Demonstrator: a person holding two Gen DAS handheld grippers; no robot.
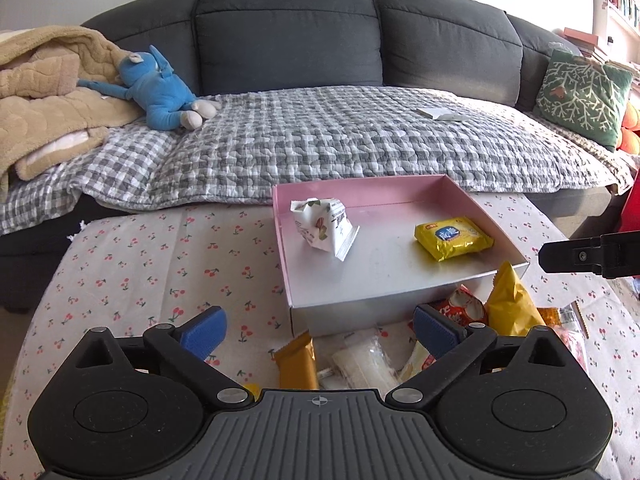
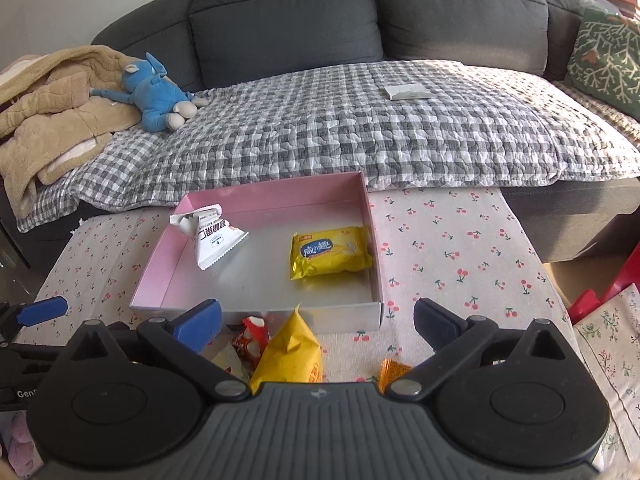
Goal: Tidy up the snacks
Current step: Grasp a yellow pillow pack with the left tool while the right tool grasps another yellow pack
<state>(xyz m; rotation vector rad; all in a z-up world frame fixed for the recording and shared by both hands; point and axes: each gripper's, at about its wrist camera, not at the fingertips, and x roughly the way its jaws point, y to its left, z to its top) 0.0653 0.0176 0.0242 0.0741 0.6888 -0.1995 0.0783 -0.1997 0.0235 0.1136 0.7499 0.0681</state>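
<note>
Both claws wide open, nothing between the pads: left gripper [image 1: 320, 330] hangs over the loose pile in front of the box, right gripper [image 2: 318, 322] over the same pile's right side. Box [image 2: 256, 312] sits on the cherry-print table [image 2: 460, 248], pink inside, with two snacks already in — white pack [image 2: 210, 236] at the far-left corner, yellow pack [image 2: 330, 256] by the right wall, well apart. Still outside, right against the box's near wall: yellow bag [image 2: 290, 354], red pack [image 2: 252, 336], orange bar [image 1: 296, 364], clear pack [image 1: 364, 360], small orange pack [image 2: 392, 372]. Risks as I read them: the pile is overlapped, so closing on one wrapper could pinch a neighbour's edge and drag two up, or flick one off the table. The yellow bag is puffy and stands tilted — a grip on its crimped top may slip, a grip on the belly may crush what's inside. The box looks light; a pad nudging its near wall would likely shove it toward the sofa [image 2: 280, 20] edge. Both claws work the same small patch, so they could clash if they go in together.
</note>
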